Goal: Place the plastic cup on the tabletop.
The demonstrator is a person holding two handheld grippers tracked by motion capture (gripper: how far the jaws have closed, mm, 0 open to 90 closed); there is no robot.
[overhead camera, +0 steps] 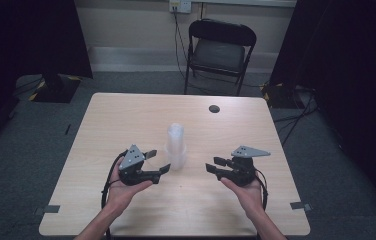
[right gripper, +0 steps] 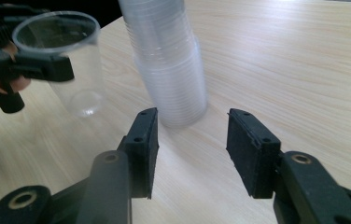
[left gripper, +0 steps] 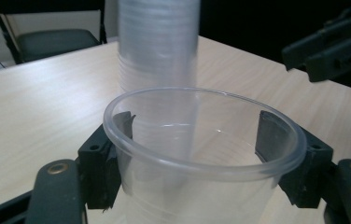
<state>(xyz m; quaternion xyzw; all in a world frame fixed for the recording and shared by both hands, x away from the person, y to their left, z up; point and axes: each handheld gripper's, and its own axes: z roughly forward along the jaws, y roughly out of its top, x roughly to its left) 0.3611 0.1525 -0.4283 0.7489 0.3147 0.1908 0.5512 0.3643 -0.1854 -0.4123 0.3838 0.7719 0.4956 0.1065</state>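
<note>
A tall stack of clear plastic cups [overhead camera: 176, 145] stands mouth-down at the middle of the table, also seen as stack [left gripper: 157, 46] and stack [right gripper: 169, 65]. My left gripper [left gripper: 197, 123] is shut on a single clear cup [left gripper: 201, 154], its pads pressing on both sides just under the rim. That cup [right gripper: 71, 60] is upright, mouth up, just left of the stack. In the high view my left gripper [overhead camera: 157, 161] is beside the stack's base. My right gripper [right gripper: 192, 135] is open and empty, a short way in front of the stack, and my right gripper [overhead camera: 215, 164] is to its right.
The light wooden table [overhead camera: 126, 115] has a small dark round spot [overhead camera: 214, 108] near its far right. A black folding chair [overhead camera: 221, 50] stands behind the table. Dark curtains hang at both sides. Cables trail from both grippers toward the near edge.
</note>
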